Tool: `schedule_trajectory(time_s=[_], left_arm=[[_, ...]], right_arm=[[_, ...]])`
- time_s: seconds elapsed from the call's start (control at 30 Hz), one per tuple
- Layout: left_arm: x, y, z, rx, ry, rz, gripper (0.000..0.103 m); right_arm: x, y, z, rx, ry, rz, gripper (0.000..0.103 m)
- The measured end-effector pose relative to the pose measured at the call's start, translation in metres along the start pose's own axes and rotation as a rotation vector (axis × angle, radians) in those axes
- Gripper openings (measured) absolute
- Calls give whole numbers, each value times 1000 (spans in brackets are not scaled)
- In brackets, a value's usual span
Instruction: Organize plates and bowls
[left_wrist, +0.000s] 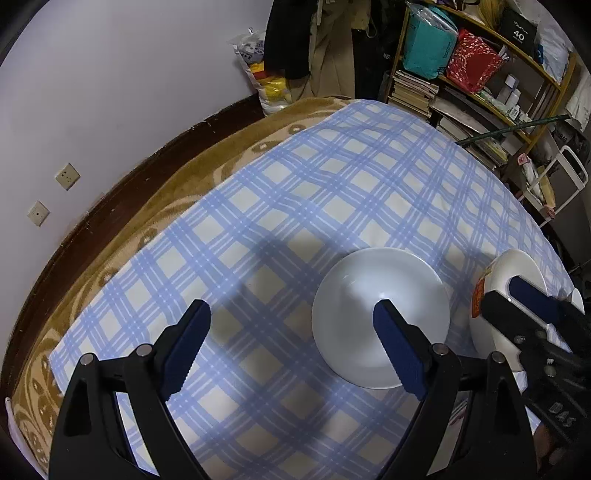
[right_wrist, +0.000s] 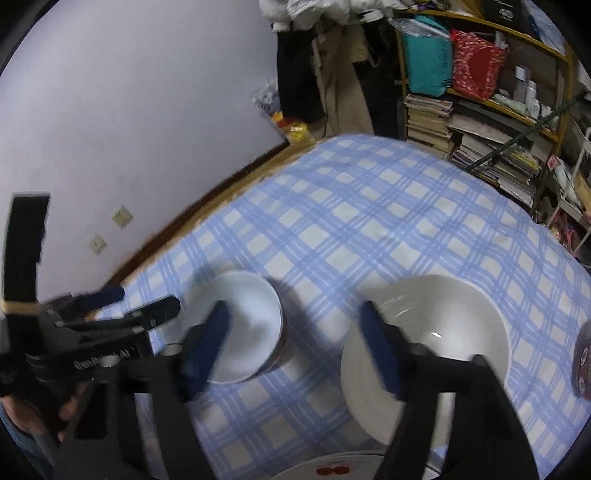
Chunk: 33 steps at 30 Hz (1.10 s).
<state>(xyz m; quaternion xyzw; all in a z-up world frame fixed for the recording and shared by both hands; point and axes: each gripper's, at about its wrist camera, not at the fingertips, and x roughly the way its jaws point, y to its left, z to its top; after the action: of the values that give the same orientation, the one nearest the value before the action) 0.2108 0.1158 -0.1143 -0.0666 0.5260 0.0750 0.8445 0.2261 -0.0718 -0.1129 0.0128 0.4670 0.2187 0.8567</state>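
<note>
In the left wrist view a plain white bowl (left_wrist: 354, 295) sits on the blue checked cloth (left_wrist: 332, 184). My left gripper (left_wrist: 291, 314) hangs open above the cloth, its right finger crossing over the bowl, nothing between the jaws. At the right edge a second white dish (left_wrist: 517, 266) with an orange-red patch on its side lies under my right gripper (left_wrist: 498, 290). In the right wrist view my right gripper (right_wrist: 295, 317) is open and blurred, above the cloth between a white bowl with a red outside (right_wrist: 255, 306) and a large white plate (right_wrist: 443, 332). The left gripper (right_wrist: 147, 299) shows at the left.
A white plate with a red cherry print (right_wrist: 332, 469) peeks in at the bottom edge, and a dark reddish object (right_wrist: 583, 362) sits at the right edge. A brown blanket (left_wrist: 147, 206) borders the cloth by the wall. Crowded shelves (left_wrist: 480, 92) stand behind the table.
</note>
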Motion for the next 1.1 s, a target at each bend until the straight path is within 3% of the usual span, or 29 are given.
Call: schedule_trajectory(time_s=[0.17, 0.23, 0.37, 0.5, 0.53, 0.67, 1.1], left_arm=[[11, 4, -1, -11, 24, -28, 88], [16, 6, -1, -16, 44, -34, 74], [30, 10, -2, -44, 104, -67, 66], [40, 10, -2, -42, 146, -83, 51], [44, 9, -2, -38, 164, -89, 42], [58, 6, 1, -10, 213, -57, 33], [80, -8, 8, 15, 268, -100, 12]], right_arm=[[14, 6, -5, -23, 34, 15, 43], [19, 7, -6, -27, 45, 19, 37], [30, 9, -8, -30, 72, 38, 29], [38, 12, -9, -34, 79, 35, 28], [41, 13, -9, -37, 82, 36, 27], [51, 17, -10, -53, 94, 4, 12], [78, 14, -7, 9, 135, -23, 12]])
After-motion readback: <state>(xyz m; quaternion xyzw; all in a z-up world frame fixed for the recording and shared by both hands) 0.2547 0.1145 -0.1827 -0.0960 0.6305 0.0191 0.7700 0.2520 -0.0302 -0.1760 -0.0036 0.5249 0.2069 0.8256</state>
